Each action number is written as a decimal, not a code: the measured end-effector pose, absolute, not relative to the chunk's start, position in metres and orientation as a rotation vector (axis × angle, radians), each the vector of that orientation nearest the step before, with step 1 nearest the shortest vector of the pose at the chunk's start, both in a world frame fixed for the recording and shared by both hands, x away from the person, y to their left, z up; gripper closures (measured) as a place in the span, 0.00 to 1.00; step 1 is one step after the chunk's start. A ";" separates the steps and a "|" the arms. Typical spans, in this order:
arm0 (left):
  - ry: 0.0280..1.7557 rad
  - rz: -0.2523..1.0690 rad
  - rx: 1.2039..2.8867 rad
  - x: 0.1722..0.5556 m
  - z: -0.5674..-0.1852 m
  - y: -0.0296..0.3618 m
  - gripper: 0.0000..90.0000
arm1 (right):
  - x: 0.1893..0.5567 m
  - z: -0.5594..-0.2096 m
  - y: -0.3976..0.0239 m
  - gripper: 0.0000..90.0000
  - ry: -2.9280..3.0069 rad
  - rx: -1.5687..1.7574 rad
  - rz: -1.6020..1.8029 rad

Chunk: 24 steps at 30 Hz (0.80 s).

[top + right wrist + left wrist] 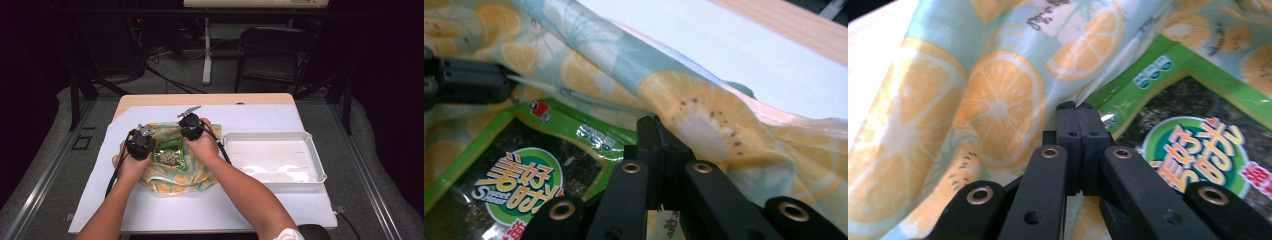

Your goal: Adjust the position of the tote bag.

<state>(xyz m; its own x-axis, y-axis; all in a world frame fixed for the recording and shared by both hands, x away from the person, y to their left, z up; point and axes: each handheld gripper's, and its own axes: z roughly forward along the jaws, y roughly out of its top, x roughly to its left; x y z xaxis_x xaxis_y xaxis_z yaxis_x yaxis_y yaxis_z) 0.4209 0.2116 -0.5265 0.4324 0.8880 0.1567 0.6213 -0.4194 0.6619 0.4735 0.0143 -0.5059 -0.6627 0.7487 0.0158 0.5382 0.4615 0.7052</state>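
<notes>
At frame centre, the fruit-print cloth (172, 177) cradles the seaweed snack packet (169, 156). Your left gripper (1079, 107) and right gripper (655, 131) each look clamped on cloth edges; lift evenly, keeping the packet centred.

The green snack packet (514, 185) lying on the fruit-print cloth (684, 100) carries large orange Chinese characters in a round badge, with "Sweet" legible beneath them. Small dark script on the cloth, beside the packet, is too blurred to read.
</notes>
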 end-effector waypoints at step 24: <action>1.348 0.709 2.174 0.431 -0.540 0.226 0.83 | 0.491 -0.534 0.030 1.00 2.466 1.117 0.923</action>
<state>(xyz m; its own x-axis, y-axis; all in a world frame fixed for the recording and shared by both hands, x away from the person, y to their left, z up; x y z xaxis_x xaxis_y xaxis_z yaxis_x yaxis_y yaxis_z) 0.4310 0.2256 -0.5397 0.3797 0.9085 0.1747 0.6585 -0.3981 0.6387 0.4906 0.0297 -0.5343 -0.6616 0.7498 0.0075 0.5706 0.4970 0.6537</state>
